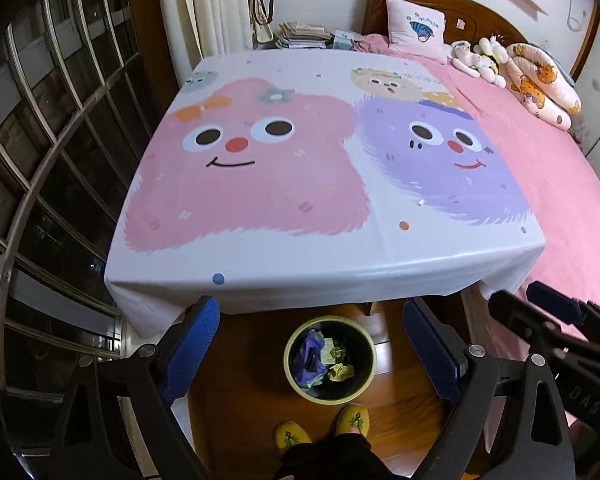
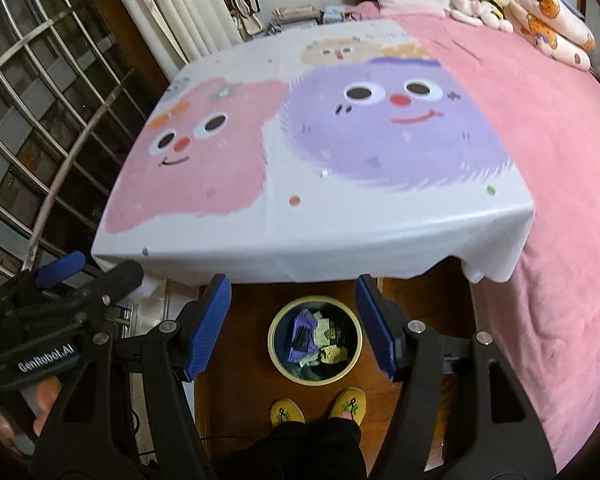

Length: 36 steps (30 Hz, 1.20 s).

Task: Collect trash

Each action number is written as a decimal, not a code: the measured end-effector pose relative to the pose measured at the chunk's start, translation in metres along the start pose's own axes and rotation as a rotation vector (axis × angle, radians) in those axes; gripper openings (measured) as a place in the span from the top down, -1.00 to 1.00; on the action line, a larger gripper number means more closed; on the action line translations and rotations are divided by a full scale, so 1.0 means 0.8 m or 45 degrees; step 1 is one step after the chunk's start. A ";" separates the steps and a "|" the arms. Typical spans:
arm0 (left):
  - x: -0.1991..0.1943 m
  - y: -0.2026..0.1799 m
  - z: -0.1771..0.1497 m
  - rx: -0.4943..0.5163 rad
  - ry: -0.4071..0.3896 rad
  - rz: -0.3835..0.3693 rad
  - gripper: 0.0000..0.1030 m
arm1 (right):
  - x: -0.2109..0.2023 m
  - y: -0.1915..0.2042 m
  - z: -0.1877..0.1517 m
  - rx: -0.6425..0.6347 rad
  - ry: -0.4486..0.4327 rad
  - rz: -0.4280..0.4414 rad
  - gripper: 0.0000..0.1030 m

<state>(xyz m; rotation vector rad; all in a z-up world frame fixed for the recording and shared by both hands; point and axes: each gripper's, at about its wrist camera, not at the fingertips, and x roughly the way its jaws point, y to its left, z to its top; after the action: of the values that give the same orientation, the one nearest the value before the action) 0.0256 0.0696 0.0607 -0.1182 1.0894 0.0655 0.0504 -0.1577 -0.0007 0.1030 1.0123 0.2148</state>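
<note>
The left gripper (image 1: 312,344) is hanging over the floor w/ its jaws wide apart and nothing between them. The right gripper (image 2: 292,324) is doing the same, jaws apart, nothing held. In the left wrist view the right gripper (image 1: 556,320) is showing at about 4 o'clock, just beside the left one; in the right wrist view the left gripper (image 2: 72,280) is showing at about 8 o'clock, and a bit of the hand (image 2: 40,404) holding it is showing under it.

The trash bin (image 1: 290,364) is standing on the wooden floor (image 1: 240,380) at 6 o'clock in both views, between the blue pads (image 1: 188,356) of the gripper, below them. In the bin the trash (image 1: 318,358) is lying: purple, pale green and yellowish crumpled pieces. In the right wrist view the same trash bin (image 2: 274,350) is showing the trash (image 2: 316,340) too.

The table (image 1: 324,276) w/ a cartoon cloth is filling the centre and 12 o'clock part, its near edge just above the bin. The pink bed (image 1: 560,184) is lying at 3 o'clock, touching the table side. The yellow slippers (image 1: 324,426) of the person are standing at 6 o'clock, near the bin. The window bars (image 1: 60,140) are at 9 o'clock.
</note>
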 end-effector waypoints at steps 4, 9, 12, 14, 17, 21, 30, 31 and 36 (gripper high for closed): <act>-0.017 0.000 0.002 0.017 -0.024 0.010 -0.83 | -0.016 0.011 0.012 -0.030 -0.027 -0.010 -0.20; -0.022 0.001 0.001 0.019 -0.029 0.008 -0.83 | -0.023 0.021 0.018 -0.061 -0.070 -0.017 -0.20; -0.025 0.002 0.005 0.014 -0.040 0.011 -0.83 | -0.024 0.026 0.020 -0.075 -0.079 -0.016 -0.20; -0.026 0.004 0.009 0.008 -0.054 0.010 -0.83 | -0.026 0.028 0.024 -0.086 -0.092 -0.019 -0.20; -0.028 0.005 0.015 0.001 -0.072 0.013 -0.83 | -0.028 0.030 0.028 -0.098 -0.119 -0.021 -0.20; -0.026 0.002 0.023 0.000 -0.089 0.012 -0.83 | -0.031 0.031 0.032 -0.113 -0.147 -0.021 -0.20; -0.023 -0.004 0.032 0.004 -0.113 0.019 -0.83 | -0.029 0.025 0.038 -0.122 -0.160 -0.027 -0.20; -0.024 -0.002 0.031 0.006 -0.114 0.018 -0.83 | -0.029 0.024 0.038 -0.122 -0.161 -0.028 -0.20; -0.021 -0.014 0.035 0.007 -0.125 0.030 -0.82 | -0.028 0.019 0.041 -0.126 -0.170 -0.026 -0.20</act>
<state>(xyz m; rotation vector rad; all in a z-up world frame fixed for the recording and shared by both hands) 0.0438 0.0625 0.0888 -0.0961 0.9928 0.0884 0.0646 -0.1477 0.0380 0.0169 0.8682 0.2356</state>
